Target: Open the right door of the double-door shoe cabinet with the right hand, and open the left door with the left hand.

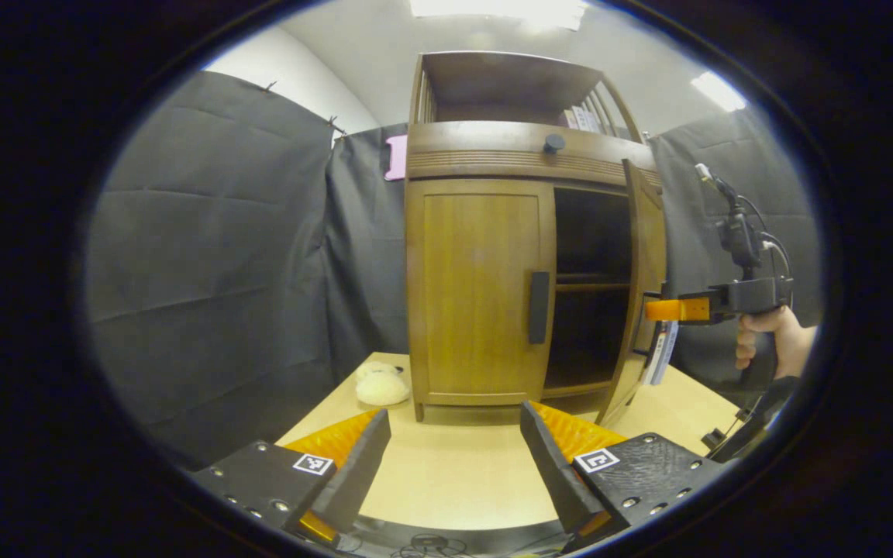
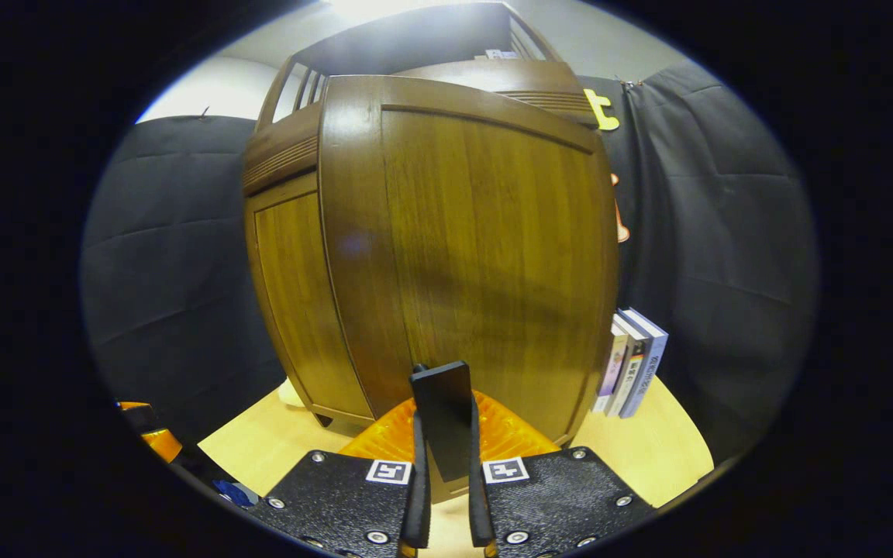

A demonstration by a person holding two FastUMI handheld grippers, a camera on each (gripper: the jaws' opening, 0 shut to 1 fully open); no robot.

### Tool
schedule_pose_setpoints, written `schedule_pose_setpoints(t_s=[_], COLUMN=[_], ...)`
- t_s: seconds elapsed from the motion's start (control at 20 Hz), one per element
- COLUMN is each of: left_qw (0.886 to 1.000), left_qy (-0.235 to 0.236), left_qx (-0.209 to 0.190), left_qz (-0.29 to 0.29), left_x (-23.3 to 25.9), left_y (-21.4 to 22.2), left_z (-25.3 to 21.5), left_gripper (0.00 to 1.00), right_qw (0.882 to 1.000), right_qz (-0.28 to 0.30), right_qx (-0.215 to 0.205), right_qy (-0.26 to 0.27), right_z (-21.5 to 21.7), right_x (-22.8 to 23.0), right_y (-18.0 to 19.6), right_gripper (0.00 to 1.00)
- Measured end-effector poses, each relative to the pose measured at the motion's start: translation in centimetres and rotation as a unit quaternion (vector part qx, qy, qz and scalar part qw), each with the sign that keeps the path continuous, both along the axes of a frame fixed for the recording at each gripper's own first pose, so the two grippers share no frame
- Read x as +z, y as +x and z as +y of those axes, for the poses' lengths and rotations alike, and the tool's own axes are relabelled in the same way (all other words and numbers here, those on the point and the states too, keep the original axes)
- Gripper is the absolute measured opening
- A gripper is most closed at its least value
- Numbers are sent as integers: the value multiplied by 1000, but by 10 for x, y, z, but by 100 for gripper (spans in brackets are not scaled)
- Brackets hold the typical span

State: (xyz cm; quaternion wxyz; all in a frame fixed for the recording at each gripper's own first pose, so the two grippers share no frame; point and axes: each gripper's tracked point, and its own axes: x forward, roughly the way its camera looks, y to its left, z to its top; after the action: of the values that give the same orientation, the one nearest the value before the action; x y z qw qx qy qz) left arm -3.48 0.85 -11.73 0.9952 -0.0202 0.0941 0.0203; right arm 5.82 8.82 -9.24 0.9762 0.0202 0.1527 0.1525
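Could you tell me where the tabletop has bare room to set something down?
Bare table lies between the left gripper and the cabinet. It is crowded by the pale plush at the cabinet's left and the books beside the open right door.

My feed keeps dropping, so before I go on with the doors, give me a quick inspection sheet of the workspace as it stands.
Surface: light wood table, bare in front of the cabinet.
Job's things: shoe cabinet; right door swung open, shelves showing; left door closed, its handle free.
Clutter: pale fluffy item left of the cabinet; books standing on its right.
Grippers: left hand-held gripper open, short of the left door; right hand-held gripper closed on the right door's handle.
Cables: wires on the right hand-held gripper.
Surroundings: black cloth wall, ceiling lights.
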Motion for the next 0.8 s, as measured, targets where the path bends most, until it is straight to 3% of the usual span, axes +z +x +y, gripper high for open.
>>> schedule_pose_setpoints(t_s=[0.2, 0.25, 0.65, 0.8], left_qw=[1000, 999, 996, 996], left_qy=[-14, -16, -17, -14], left_qx=[-21, -28, -87, -89], left_qz=[7, 8, 0, -4], left_x=[-2, -2, 18, 23], left_y=[7, 8, 41, 48], left_z=[-12, -25, -107, -139], left_gripper=[100, 96, 100, 100], right_qw=[1000, 999, 995, 996], right_qz=[7, 7, 22, 25], right_qx=[-24, -31, -100, -85], right_qy=[-3, -5, -10, 20], right_z=[-35, -45, -150, -197], right_x=[3, 3, -1, -3], right_y=[-23, -26, -35, -30], right_gripper=[18, 17, 5, 1])
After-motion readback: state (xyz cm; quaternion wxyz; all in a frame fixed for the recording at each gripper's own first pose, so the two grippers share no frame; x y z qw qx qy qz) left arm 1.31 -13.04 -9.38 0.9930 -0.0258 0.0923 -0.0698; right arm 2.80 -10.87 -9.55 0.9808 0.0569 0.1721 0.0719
